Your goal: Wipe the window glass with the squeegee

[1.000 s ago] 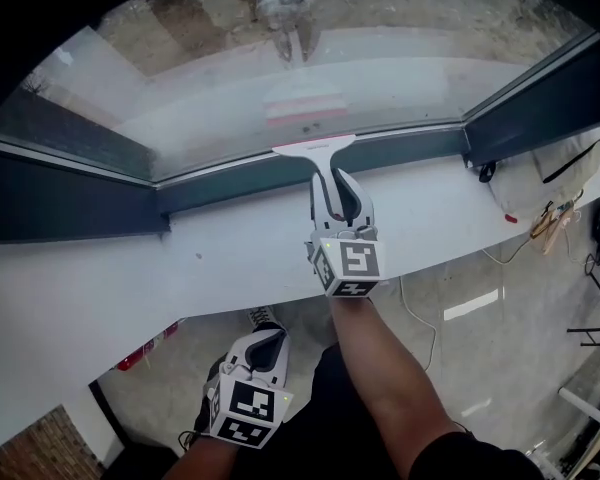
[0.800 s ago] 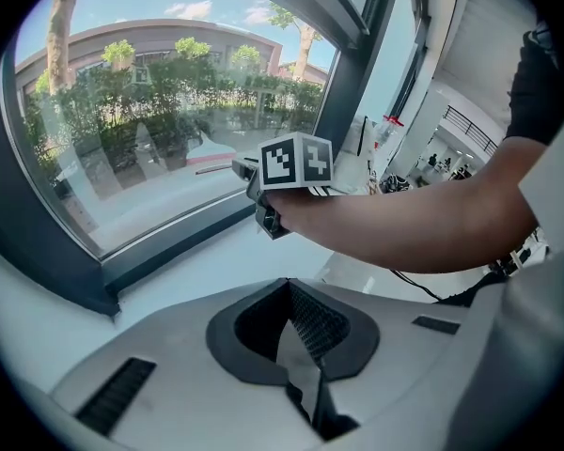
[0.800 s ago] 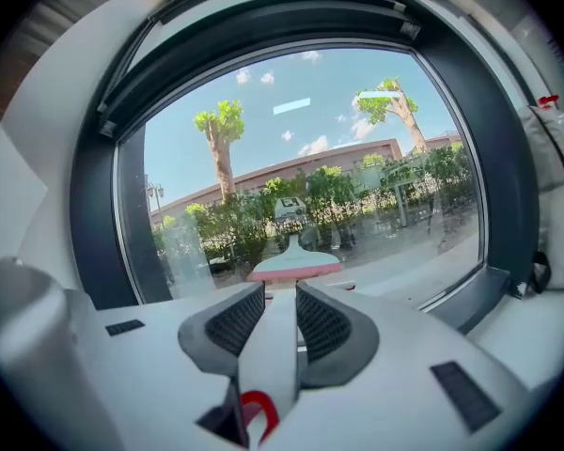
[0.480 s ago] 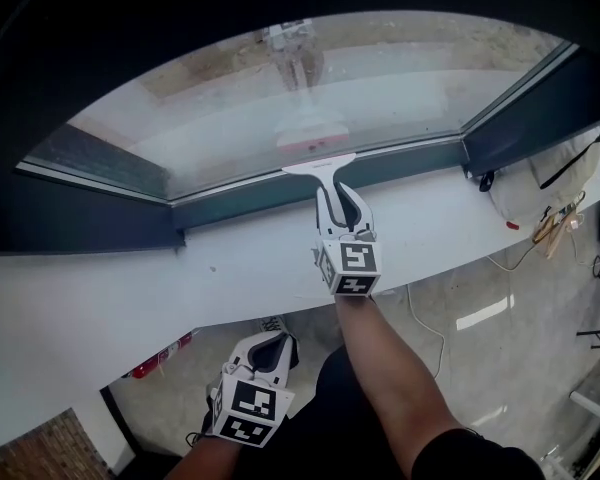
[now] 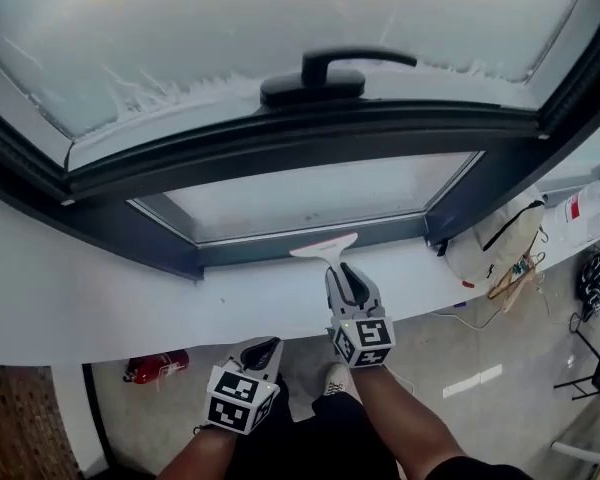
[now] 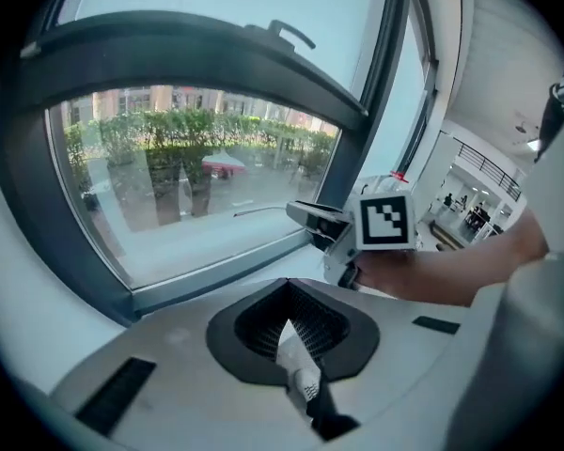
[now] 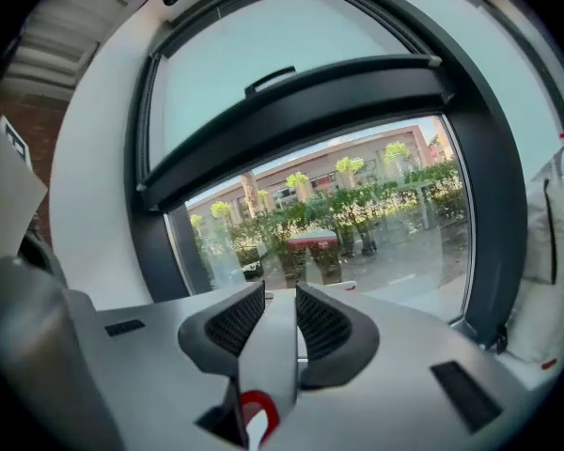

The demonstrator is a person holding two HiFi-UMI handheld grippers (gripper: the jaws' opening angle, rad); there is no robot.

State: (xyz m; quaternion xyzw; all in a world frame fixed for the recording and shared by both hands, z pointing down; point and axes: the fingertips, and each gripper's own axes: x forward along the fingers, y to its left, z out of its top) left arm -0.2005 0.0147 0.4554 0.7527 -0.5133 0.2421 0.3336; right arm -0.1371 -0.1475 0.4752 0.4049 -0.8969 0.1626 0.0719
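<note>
– Squeegee [image 5: 323, 249]: where does it sit?

– In the right gripper [image 5: 345, 271]. Its jaws are clamped tight on the white shaft. The blade lies out beyond their tips, low at the foot of the glass [image 5: 310, 200], just over the bottom frame [image 5: 250, 256] and the sill [image 5: 160, 303].

– And the left gripper [image 5: 261, 349]?

– Down and to the left of the right jaws, below the sill's edge, well apart from the glass. Its jaws meet at the tips and carry nothing I can name. A white bit [image 6: 294, 350] shows in the gap behind the tips, and I cannot tell what it is.

– Which step, then?

– I judge a pass at its bottom end, or the blade between passes. No view settles whether the rubber touches the glass.

– What does the next move call for?

– Probably lifting the blade to the top of this pane and setting its edge flat on an unwiped strip. Then drawing down with even pressure. The left gripper seems to have no part in it.

– What does each view add?

– Only the head view shows both grippers, and the frosted upper pane [image 5: 230, 18] with its handle [image 5: 320, 76] above them. Only the right gripper view shows the grip itself, and trees [image 7: 357, 205] and a red car [image 7: 312, 242] through the glass. The left gripper view shows the right gripper side-on, with the blade pointing at the glass.
</note>
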